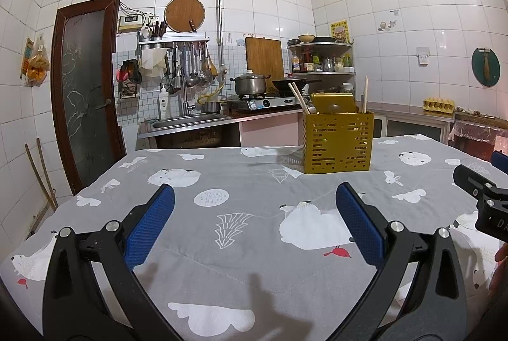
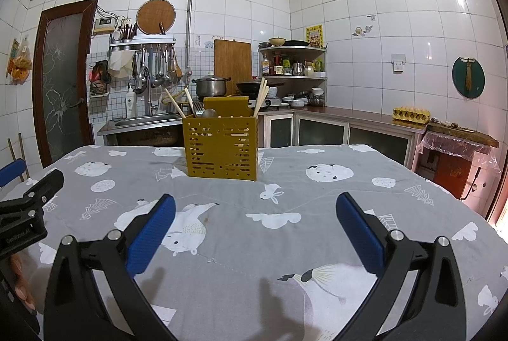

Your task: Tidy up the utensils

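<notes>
Utensils are seen gathered in the yellow perforated holder (image 2: 221, 146), which stands upright on the far middle of the table (image 2: 317, 191): chopsticks (image 2: 261, 96) lean at its right corner, and more chopsticks with a spoon bowl (image 2: 209, 112) sit at its left. No loose utensil is seen on the patterned cloth. The left gripper (image 1: 254, 223) and the right gripper (image 2: 255, 226) are held spread and empty, well short of the holder. The sorting is judged largely finished.

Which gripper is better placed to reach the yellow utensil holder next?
Probably right. The yellow utensil holder stands nearly straight ahead of the open right gripper; for the left gripper it sits off to the right.
</notes>
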A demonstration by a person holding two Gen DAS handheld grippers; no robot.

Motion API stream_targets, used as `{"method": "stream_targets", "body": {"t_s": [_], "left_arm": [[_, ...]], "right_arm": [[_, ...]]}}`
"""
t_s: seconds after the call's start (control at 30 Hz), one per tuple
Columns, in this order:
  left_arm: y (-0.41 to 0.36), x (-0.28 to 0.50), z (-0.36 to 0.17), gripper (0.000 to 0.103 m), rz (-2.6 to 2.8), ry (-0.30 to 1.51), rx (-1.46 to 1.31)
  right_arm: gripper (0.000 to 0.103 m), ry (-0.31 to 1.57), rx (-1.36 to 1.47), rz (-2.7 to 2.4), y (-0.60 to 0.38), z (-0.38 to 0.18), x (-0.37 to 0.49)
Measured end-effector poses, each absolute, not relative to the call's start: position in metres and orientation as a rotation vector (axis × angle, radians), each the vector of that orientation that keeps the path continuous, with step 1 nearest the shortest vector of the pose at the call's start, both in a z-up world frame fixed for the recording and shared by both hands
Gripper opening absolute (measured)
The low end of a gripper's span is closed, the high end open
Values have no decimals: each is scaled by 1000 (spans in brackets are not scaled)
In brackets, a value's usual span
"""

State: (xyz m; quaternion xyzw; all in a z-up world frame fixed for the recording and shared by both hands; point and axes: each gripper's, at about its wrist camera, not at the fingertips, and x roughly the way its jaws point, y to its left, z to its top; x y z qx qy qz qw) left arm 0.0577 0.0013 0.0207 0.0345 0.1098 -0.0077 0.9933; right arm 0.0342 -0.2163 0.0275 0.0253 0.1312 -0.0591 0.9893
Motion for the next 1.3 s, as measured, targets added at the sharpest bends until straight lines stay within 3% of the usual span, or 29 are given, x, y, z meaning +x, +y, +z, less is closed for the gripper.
{"method": "stream_targets", "body": {"t_s": [1.3], "left_arm": [[1,56,27,98,-16,205,75]], "right_arm": [[99,262,50,-119,-215,27,34]]}}
